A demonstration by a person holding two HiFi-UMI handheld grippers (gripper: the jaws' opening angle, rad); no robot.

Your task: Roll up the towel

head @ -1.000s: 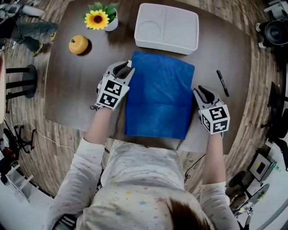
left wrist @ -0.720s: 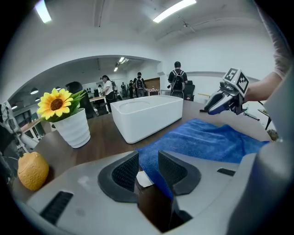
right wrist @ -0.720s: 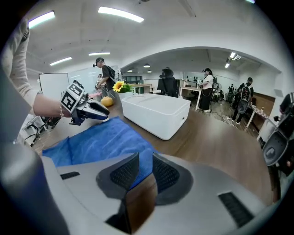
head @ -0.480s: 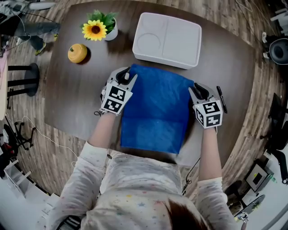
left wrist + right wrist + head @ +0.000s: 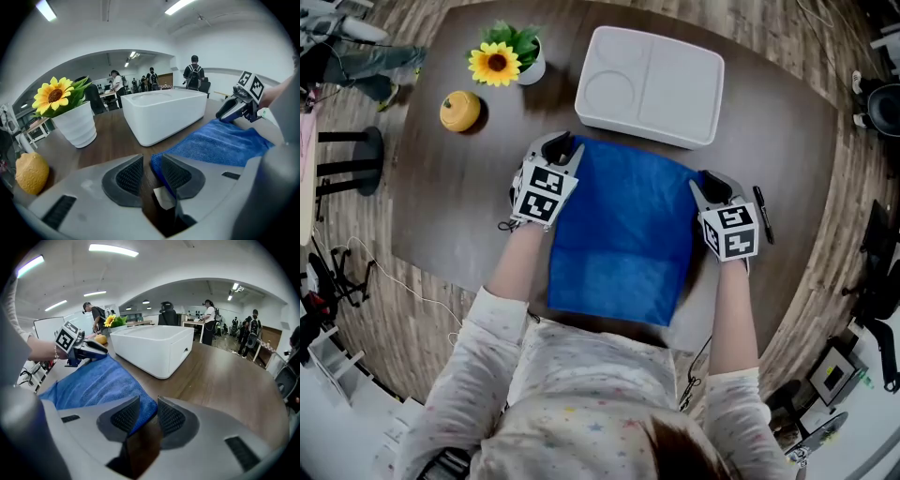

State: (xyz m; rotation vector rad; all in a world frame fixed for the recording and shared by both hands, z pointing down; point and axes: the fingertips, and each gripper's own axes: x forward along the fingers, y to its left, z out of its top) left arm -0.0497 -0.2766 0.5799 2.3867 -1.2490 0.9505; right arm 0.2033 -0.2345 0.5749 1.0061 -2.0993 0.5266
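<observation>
- The towel (image 5: 623, 234) lies flat on the table (image 5: 450, 206), its long axis running near to far and its far edge just short of the tray (image 5: 649, 84).
- The left gripper (image 5: 562, 148) is at the far-left corner, jaws spread, with the corner beside its right jaw, unpinched.
- The right gripper (image 5: 712, 184) is at the far-right corner, jaws apart around it.
- The 2 corners look equally reachable, so the roll likely runs from far to near.
</observation>
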